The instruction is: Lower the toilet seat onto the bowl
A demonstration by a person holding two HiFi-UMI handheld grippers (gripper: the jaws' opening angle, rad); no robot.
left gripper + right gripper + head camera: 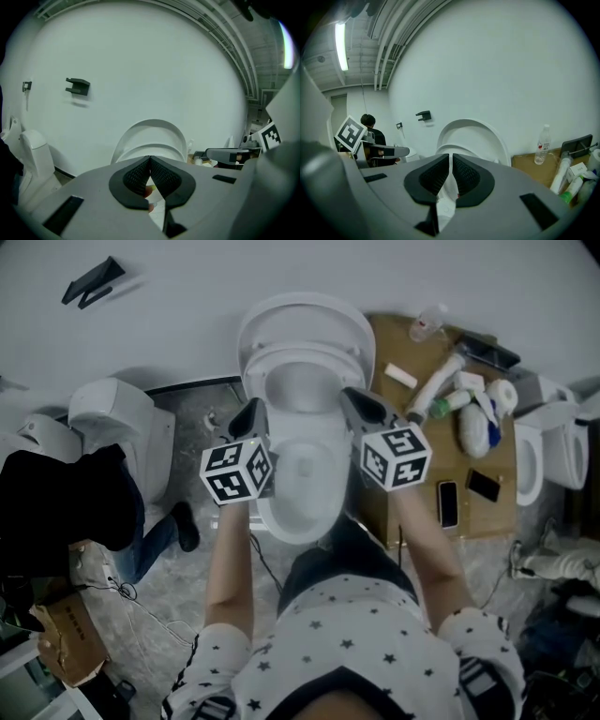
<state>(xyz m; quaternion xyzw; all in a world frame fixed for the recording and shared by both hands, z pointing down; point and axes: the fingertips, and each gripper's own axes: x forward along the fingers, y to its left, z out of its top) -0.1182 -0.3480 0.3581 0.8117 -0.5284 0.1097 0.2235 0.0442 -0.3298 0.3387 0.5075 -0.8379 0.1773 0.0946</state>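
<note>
The white toilet stands against the wall with its lid (305,310) and seat (269,367) both raised over the open bowl (305,488). My left gripper (251,412) is shut and empty, hovering at the bowl's left side just short of the seat. My right gripper (354,397) is also shut and empty at the bowl's right side. In the left gripper view the jaws (150,159) point at the upright seat (150,151) and lid (152,125). In the right gripper view the shut jaws (451,157) face the lid (478,129).
A cardboard sheet (427,362) on the floor to the right carries bottles, a brush and two phones. Another toilet (122,423) stands at the left, beside a crouching person in black (66,512). A further toilet (553,451) is at the far right. A black bracket (92,282) hangs on the wall.
</note>
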